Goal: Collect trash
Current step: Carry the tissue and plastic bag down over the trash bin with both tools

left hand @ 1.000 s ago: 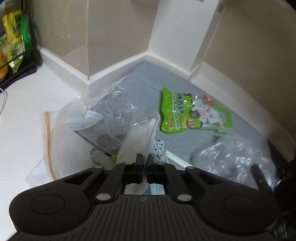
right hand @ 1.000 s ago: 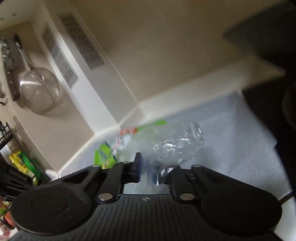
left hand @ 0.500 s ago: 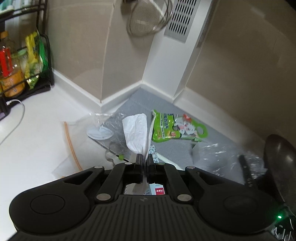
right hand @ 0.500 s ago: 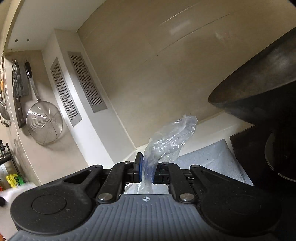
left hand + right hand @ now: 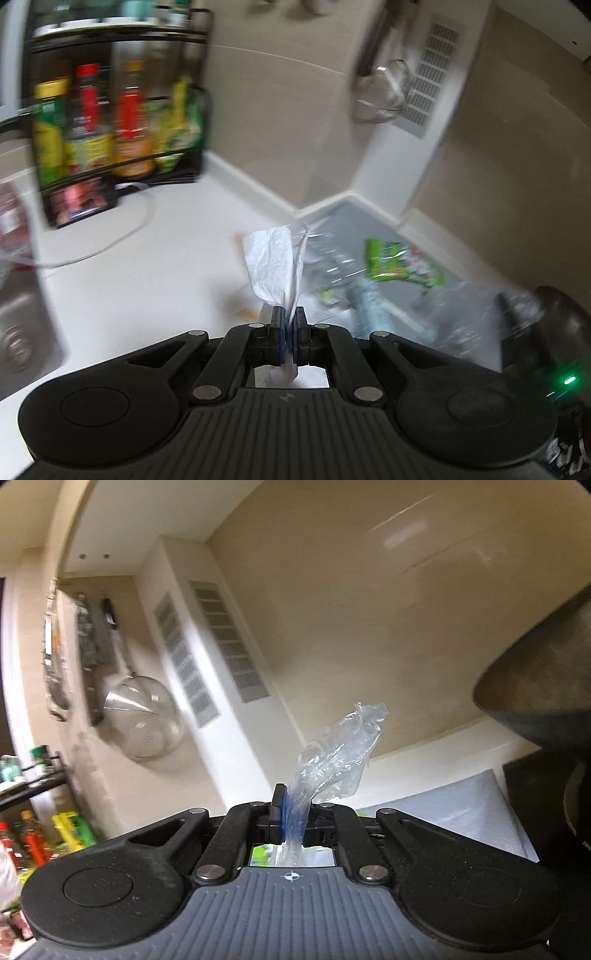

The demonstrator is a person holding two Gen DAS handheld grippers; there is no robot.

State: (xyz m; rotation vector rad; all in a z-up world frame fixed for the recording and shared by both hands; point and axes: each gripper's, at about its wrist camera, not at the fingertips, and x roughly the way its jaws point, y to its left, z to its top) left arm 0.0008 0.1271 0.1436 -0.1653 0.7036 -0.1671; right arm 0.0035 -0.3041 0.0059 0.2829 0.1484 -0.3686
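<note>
White crumpled tissue [image 5: 271, 264] is pinched in the left gripper [image 5: 288, 325], clear crinkled plastic film [image 5: 338, 753] in the right gripper [image 5: 293, 819], both lifted for disposal.

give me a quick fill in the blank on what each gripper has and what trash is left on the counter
1. The left gripper is shut on a crumpled white ____.
2. The right gripper is shut on a crumpled clear ____ wrapper.
3. The snack packet on the grey mat is ____ in colour.

Missing words: tissue; plastic; green
</note>
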